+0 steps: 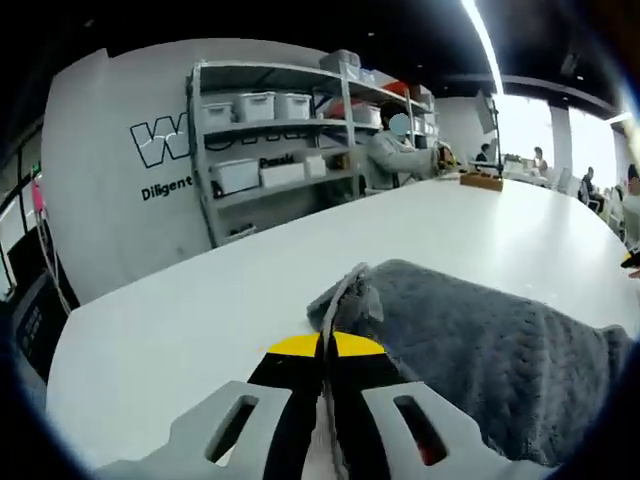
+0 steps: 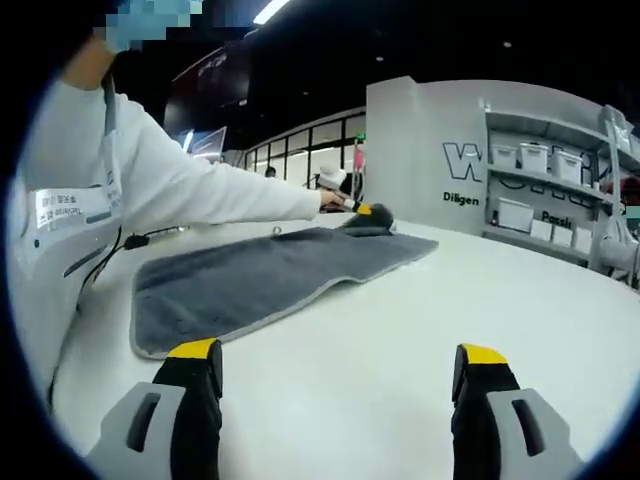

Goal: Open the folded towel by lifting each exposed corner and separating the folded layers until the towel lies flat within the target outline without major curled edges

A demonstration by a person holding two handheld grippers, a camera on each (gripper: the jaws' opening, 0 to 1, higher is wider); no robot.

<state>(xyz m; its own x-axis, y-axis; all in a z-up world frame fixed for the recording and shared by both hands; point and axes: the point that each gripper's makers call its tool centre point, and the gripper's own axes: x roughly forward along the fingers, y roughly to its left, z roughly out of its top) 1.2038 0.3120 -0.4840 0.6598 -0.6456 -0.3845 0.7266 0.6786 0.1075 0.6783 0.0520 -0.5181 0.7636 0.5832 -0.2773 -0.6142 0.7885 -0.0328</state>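
A grey towel [image 1: 490,350] lies on the white table [image 1: 200,320], running off to the right. My left gripper [image 1: 325,345] is shut on the towel's near corner, which sticks up pinched between the yellow-tipped jaws. In the right gripper view the same towel [image 2: 260,275] lies mostly spread out, with its far corner held by the left gripper [image 2: 365,211] at the end of a white sleeve. My right gripper [image 2: 340,365] stands open over bare table, a short way from the towel's near edge, nothing between its jaws.
A person in a white top [image 2: 90,200] stands at the left of the table. Metal shelves with white boxes [image 1: 290,130] stand behind the table, beside a white wall with lettering. People sit far back. A wooden tray [image 1: 482,181] rests at the far table edge.
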